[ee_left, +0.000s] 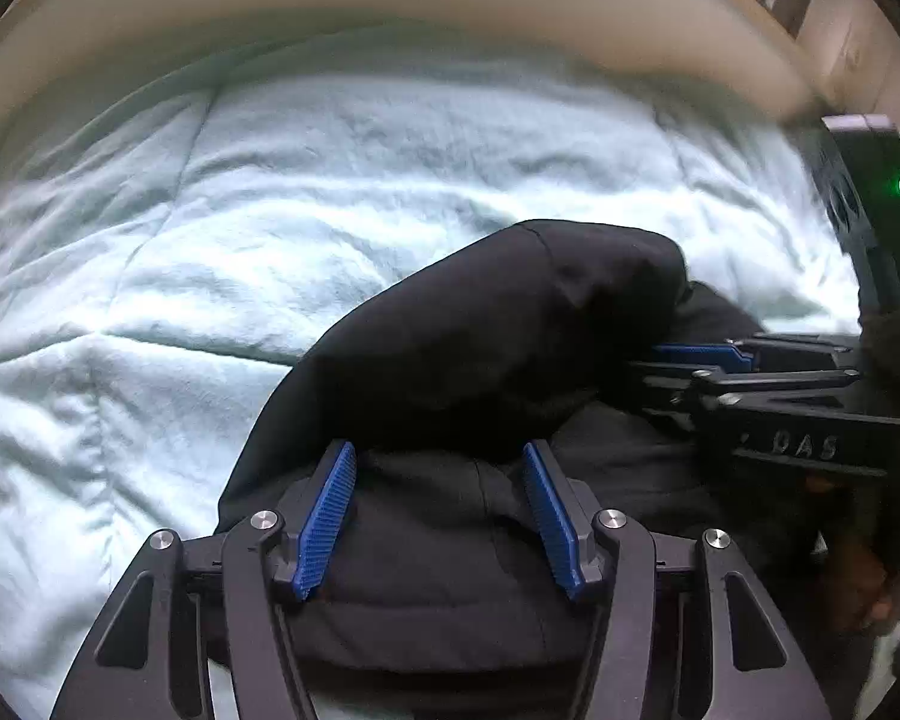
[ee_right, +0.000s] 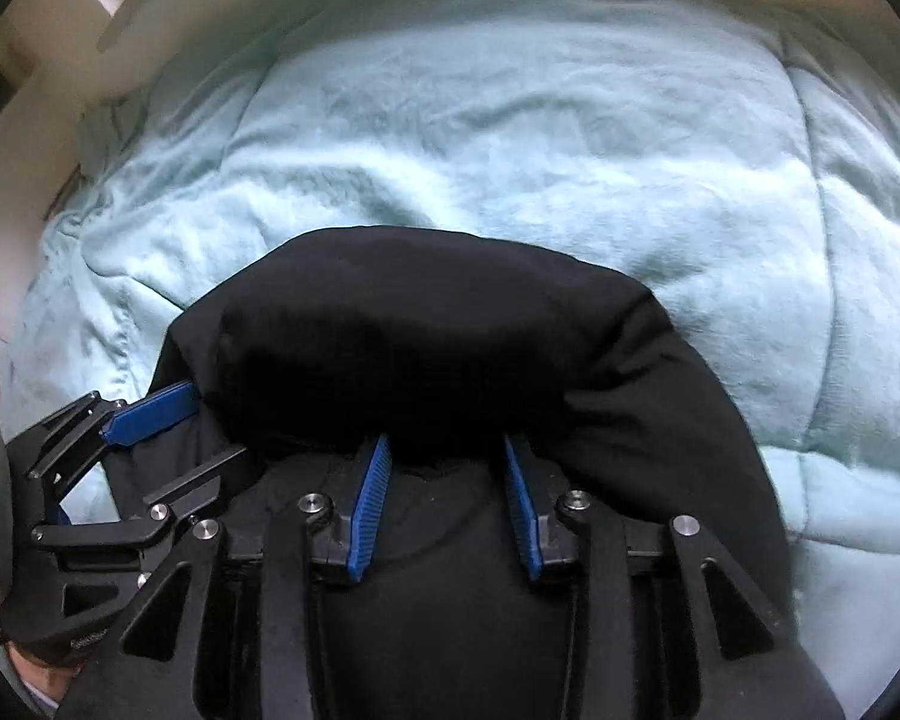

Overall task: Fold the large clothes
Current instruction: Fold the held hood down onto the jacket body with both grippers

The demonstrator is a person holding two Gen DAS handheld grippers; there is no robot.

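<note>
garment: black garment lying bunched on the pale green bed cover | left gripper: jaws standing apart, fold draping over its fingertips | right gripper: jaws standing apart, fingertips tucking under the same fold

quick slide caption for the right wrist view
Right gripper reaches into a bunched black garment on a pale teal blanket, left gripper alongside.

Both claw tips, left claw & right claw, hidden under black garment fold; grip unclear.
</note>
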